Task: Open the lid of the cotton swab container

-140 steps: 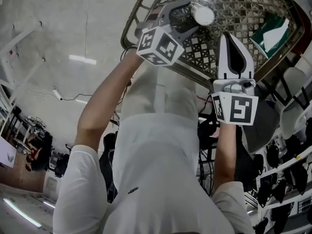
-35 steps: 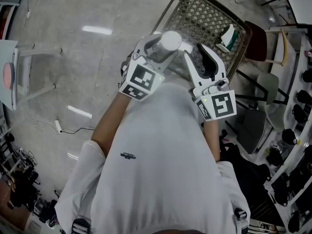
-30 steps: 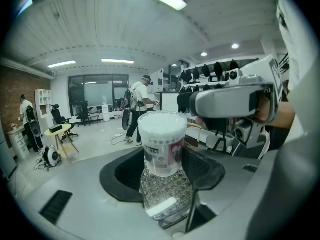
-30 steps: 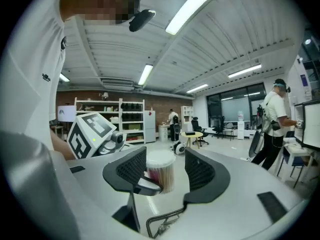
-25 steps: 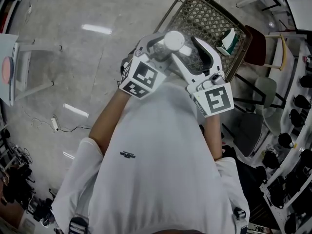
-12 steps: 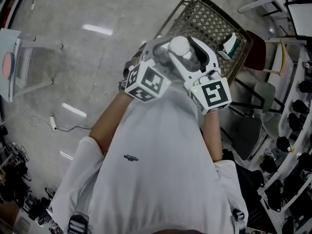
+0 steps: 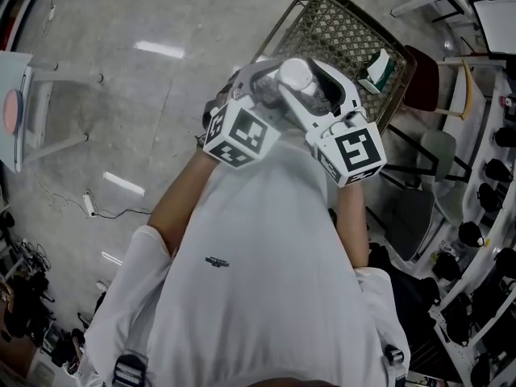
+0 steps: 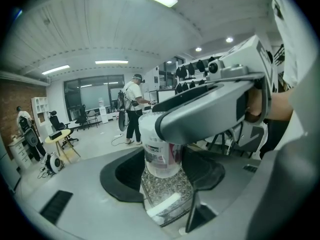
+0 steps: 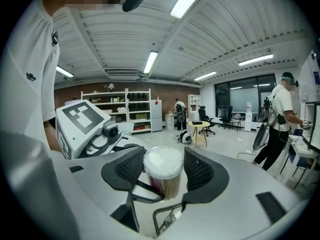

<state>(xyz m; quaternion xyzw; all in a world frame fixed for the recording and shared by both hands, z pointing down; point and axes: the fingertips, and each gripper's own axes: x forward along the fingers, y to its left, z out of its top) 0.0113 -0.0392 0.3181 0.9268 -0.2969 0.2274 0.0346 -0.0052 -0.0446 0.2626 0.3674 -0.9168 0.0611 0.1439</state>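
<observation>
A clear cotton swab container with a white lid is held up in the air in front of the person's chest. My left gripper is shut on its body, a pad on each side. My right gripper comes in from the right at lid height. Its two mesh pads sit against either side of the lid, closed on it. In the left gripper view, one right finger crosses in front of the container's top and hides the lid.
Under the hands stands a wire basket cart with a green-and-white pack in it. Chairs are at the right and a white table at the left. Another person stands farther off in the room.
The right gripper has come in from the right and its jaws now sit around the lid. The left gripper keeps hold of the container, which has stayed nearly still.
</observation>
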